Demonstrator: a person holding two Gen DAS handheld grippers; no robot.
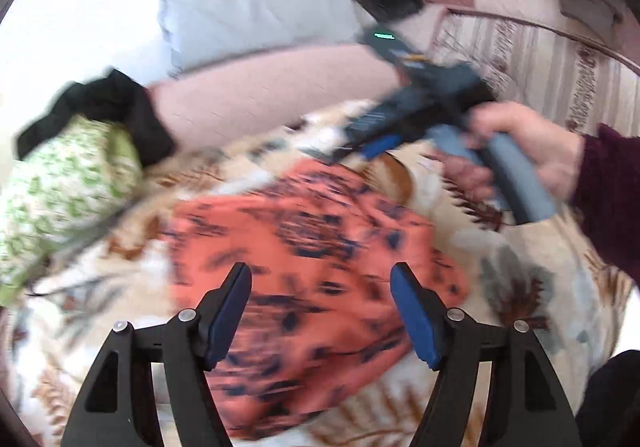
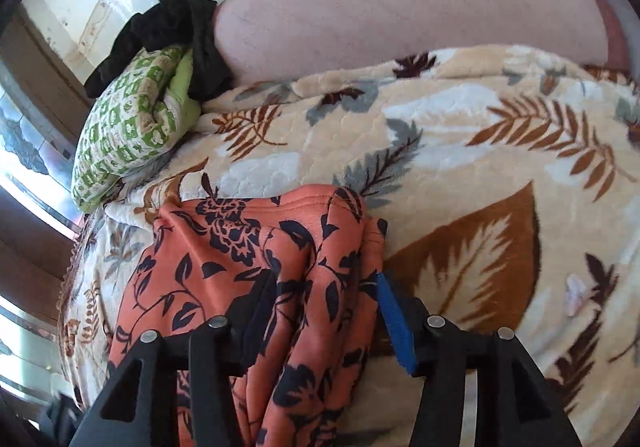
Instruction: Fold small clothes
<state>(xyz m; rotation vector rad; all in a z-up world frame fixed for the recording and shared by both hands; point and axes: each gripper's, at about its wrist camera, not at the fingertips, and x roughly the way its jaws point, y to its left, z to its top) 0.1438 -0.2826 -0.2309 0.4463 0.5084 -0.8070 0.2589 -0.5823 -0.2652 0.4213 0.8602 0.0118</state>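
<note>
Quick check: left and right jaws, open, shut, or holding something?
Left gripper: open, nothing between the jaws; orange garment lies beyond.
Right gripper: open; garment fold between the jaws, pads not pressing it.

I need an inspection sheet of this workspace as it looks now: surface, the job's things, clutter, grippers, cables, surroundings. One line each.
Surface: a bed under a leaf-print blanket, cream with brown and grey leaves.
Job's things: one orange floral garment lies on the blanket, bunched into folds at its right side.
Clutter: a green patterned cloth bundle with a black garment on top, at the blanket's far left edge.
Grippers: left gripper open above the orange garment, nothing between its pads; right gripper open, a fold of the garment between its fingers, pads not pressing it.
Cables: nothing seen.
Surroundings: a pink cushion and a pale blue pillow behind the blanket; a white wall.
</note>
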